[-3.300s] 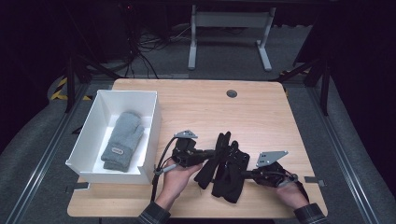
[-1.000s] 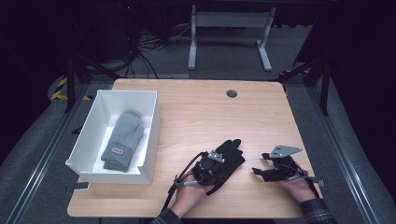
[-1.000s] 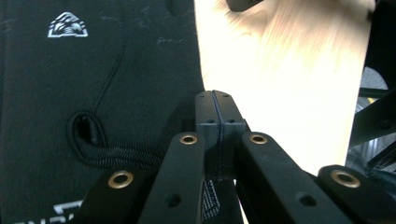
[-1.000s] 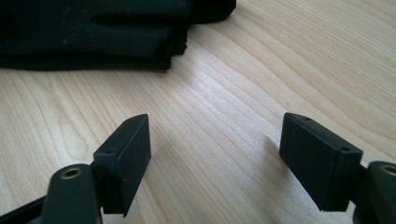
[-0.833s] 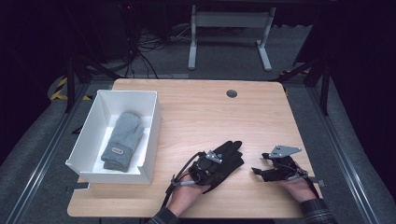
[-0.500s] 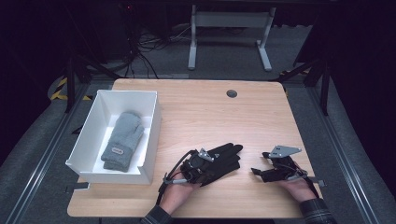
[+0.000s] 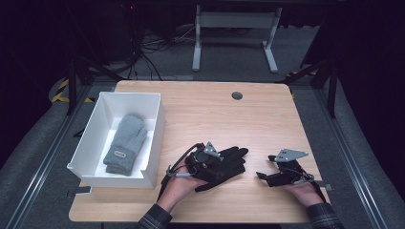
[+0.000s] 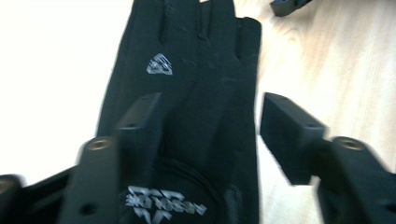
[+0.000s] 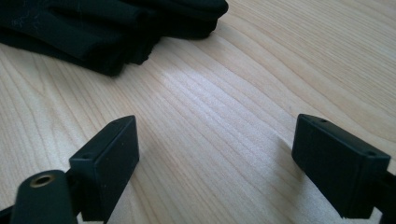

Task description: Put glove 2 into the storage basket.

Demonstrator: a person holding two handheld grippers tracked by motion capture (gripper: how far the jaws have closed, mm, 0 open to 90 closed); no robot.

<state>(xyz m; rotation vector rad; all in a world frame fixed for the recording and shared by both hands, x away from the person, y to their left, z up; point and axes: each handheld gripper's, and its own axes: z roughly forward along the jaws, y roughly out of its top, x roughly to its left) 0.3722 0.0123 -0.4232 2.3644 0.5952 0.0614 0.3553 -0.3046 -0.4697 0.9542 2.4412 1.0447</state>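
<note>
light: bright table (image 7: pixel 267 119), dark surround | glare: left gripper view overexposed | blur: near jaws soft

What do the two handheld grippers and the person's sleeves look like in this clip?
Both the left gripper and the right gripper are black with blocky rectangular jaws, each topped by a grey three-cornered plate. A dark cable loops from the left one. The sleeves are dark plaid.

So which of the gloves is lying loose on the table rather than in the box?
The black gloves, lying on the wood beside the left gripper; the grey mittens are inside the white box.
</note>
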